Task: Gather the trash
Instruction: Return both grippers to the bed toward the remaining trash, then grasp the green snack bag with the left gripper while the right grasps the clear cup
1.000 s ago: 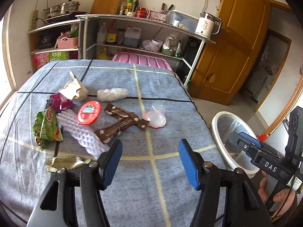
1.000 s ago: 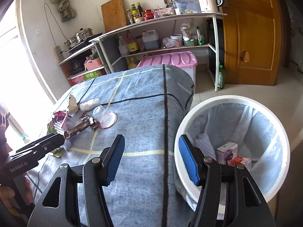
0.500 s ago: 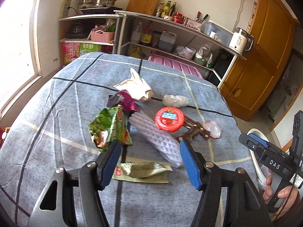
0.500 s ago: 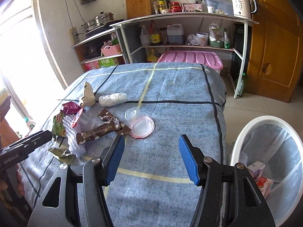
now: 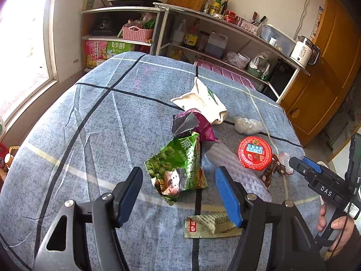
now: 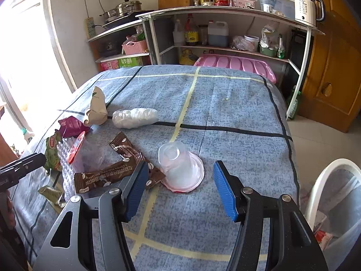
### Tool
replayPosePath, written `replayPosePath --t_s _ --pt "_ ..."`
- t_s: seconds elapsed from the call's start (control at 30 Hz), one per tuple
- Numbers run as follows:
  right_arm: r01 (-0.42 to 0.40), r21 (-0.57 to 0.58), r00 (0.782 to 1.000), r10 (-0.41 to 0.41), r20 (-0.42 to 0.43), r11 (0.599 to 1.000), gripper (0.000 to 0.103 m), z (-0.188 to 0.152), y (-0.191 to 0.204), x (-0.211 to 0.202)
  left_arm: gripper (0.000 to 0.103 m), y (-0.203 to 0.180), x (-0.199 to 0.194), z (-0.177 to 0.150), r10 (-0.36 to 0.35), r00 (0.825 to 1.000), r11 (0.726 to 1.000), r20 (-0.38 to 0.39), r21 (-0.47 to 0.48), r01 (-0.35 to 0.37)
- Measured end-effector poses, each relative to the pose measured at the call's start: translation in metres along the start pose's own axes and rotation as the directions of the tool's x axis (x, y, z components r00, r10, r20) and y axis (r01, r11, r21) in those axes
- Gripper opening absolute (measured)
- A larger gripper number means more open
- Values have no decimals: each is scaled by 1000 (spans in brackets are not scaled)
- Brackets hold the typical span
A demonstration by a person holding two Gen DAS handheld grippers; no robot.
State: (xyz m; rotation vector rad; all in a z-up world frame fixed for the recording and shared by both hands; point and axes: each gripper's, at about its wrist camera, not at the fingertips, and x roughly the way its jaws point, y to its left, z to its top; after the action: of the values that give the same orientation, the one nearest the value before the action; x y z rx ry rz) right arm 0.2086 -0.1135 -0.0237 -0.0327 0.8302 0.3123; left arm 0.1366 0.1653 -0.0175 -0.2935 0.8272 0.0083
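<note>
Trash lies on the blue checked tablecloth (image 5: 90,124). My left gripper (image 5: 179,194) is open and empty, just short of a green snack bag (image 5: 178,167). Past it lie a purple wrapper (image 5: 191,124), a beige paper bag (image 5: 203,103), a red-lidded cup (image 5: 255,152), a ridged clear plastic tray (image 5: 232,169) and a flat olive sachet (image 5: 209,223). My right gripper (image 6: 179,192) is open and empty, just short of an overturned clear cup (image 6: 180,167). Brown coffee wrappers (image 6: 108,178) lie to its left. The white trash bin (image 6: 334,169) stands at the right.
A crumpled clear plastic wad (image 6: 135,117) lies mid-table. Shelves with bottles, pots and a white kettle (image 6: 306,4) stand behind the table, with a pink bin lid (image 6: 237,64) below. A wooden door (image 6: 336,67) is at the right. The other gripper shows at the right edge of the left wrist view (image 5: 315,178).
My left gripper swung left and closer to the table, from the table's middle to the green snack bag. My right gripper swung left from the trash bin to the overturned clear cup.
</note>
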Motion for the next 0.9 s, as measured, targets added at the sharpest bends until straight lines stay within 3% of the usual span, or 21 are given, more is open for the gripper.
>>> replayPosePath --t_s 0.3,0.5,0.57,0.67,0.9 --pt "-12 22 1000 12 -6 1000 60 6 2 12 71 1 24 11 13 999 1000 -44 4 -13" --pt "-23 41 1000 24 -11 999 37 6 -1 15 70 3 29 10 -3 999 1000 -43 -22 2" --pt "-25 44 1000 25 -6 999 31 6 -2 14 62 2 30 11 -7 999 1000 -44 -17 6" --pt "-25 44 1000 25 0 999 31 5 -2 12 55 0 30 10 -9 999 1000 -48 -14 8" --pt "-21 42 1000 20 17 999 30 4 0 7 47 0 26 9 -10 999 1000 -41 -23 9"
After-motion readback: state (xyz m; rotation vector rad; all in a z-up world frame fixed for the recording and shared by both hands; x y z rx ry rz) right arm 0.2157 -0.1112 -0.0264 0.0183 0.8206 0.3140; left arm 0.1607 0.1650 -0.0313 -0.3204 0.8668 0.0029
